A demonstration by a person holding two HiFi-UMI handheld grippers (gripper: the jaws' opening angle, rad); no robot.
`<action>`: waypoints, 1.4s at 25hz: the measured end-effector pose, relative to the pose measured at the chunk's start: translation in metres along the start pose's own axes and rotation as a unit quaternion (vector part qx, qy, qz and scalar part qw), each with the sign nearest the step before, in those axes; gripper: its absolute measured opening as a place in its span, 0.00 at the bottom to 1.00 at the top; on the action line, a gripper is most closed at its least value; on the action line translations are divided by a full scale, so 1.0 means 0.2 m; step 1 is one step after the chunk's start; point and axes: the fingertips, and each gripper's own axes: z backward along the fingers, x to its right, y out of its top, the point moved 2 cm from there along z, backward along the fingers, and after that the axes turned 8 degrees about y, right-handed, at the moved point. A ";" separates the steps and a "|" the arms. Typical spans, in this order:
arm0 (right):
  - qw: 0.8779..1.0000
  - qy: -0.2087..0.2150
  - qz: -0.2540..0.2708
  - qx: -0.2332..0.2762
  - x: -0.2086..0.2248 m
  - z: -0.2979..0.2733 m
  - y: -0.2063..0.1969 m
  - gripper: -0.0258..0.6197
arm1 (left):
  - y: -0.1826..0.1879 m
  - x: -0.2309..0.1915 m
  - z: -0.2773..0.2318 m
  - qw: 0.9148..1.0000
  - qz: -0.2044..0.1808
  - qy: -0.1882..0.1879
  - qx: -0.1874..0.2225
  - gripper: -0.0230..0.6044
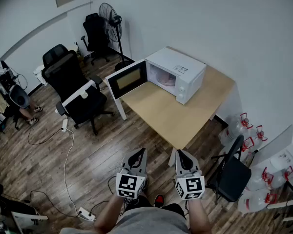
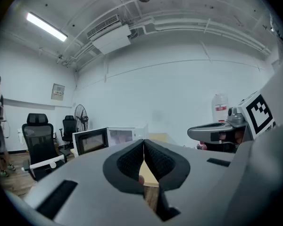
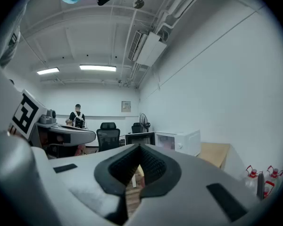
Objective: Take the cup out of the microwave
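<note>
A white microwave [image 1: 178,72] stands on the wooden table [image 1: 185,118] with its door [image 1: 129,79] swung open to the left. A pale pinkish cup [image 1: 163,77] shows dimly in its cavity. Both grippers hover over the floor in front of the table's near corner, well short of the microwave. My left gripper [image 1: 137,159] [image 2: 144,142] is shut with nothing between its pads. Beside it, my right gripper [image 1: 181,157] [image 3: 139,147] also has its pads together and holds nothing. The microwave [image 2: 120,136] [image 3: 179,140] appears small and far off in both gripper views.
Black office chairs [image 1: 75,89] stand left of the table, with a floor fan [image 1: 112,21] behind them. A black folding chair [image 1: 232,172] and water bottles [image 1: 244,130] are at the right. Cables and a power strip [image 1: 85,213] lie on the floor. A person [image 1: 10,94] is at far left.
</note>
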 end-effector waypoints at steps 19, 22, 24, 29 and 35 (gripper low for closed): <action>1.000 0.011 0.004 -0.004 0.08 -0.08 0.01 0.07 | 0.00 0.00 -0.12 1.000 -0.003 0.007 -0.014 0.07; 1.000 0.019 0.004 -0.001 0.09 -0.11 0.02 0.07 | 0.01 -0.01 -0.16 1.000 -0.002 0.007 -0.015 0.07; 1.000 0.027 0.008 -0.002 0.09 -0.12 0.02 0.07 | 0.01 -0.01 -0.18 1.000 -0.001 0.006 -0.016 0.07; 0.999 0.038 0.010 -0.015 0.13 -0.18 0.00 0.07 | 0.02 -0.01 -0.25 1.000 -0.005 0.005 -0.016 0.07; 1.000 0.028 0.006 -0.011 0.19 -0.30 0.01 0.07 | 0.04 -0.06 -0.37 1.000 -0.015 0.005 -0.015 0.07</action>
